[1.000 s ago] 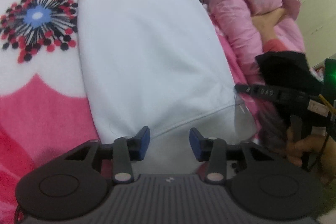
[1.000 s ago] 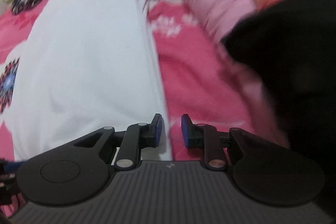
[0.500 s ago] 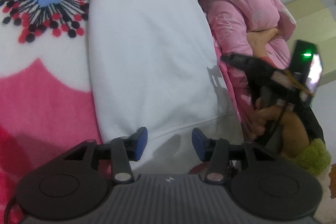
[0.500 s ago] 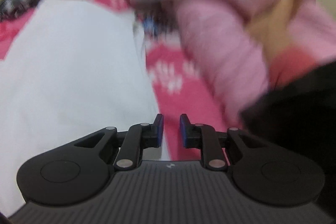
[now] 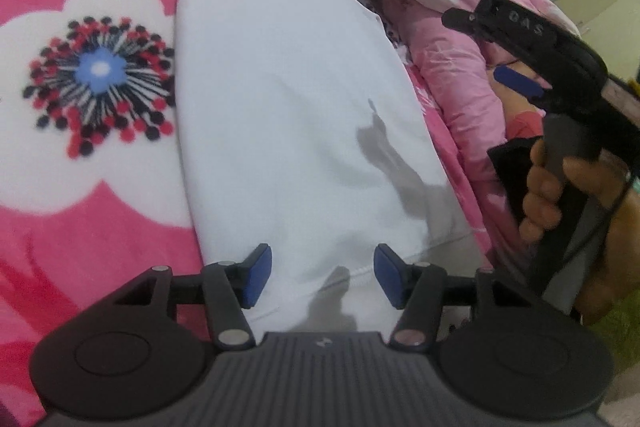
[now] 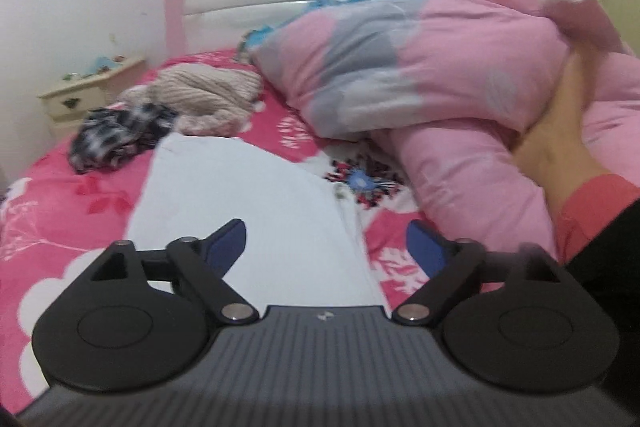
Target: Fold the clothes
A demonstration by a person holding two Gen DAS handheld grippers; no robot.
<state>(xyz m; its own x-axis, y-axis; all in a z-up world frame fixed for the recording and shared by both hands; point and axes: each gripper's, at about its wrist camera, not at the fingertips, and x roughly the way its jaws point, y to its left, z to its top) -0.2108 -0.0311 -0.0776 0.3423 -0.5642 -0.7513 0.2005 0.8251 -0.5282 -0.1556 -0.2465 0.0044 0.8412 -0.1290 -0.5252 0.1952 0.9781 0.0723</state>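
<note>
We read this as a regrasp between folds: white garment [image 5: 296, 107] lies flat, folded lengthwise, on the bed [image 5: 60, 187]. Left gripper [image 5: 322, 281] hovers at its near hem, jaws spread, holding nothing. Right gripper [image 6: 326, 249] is raised above the right edge, jaws wide, empty. Next move likely needs both lowered to pinch hem corners. No containers in view.

The long white folded garment [image 5: 288, 115] loses its near hem behind the left tool's body. Beyond the garment, the dark patterned cloth heap [image 6: 120, 139] is too blurred to identify. The right tool [image 5: 516, 83] hides part of the pink quilt [image 5: 452, 75].
</note>
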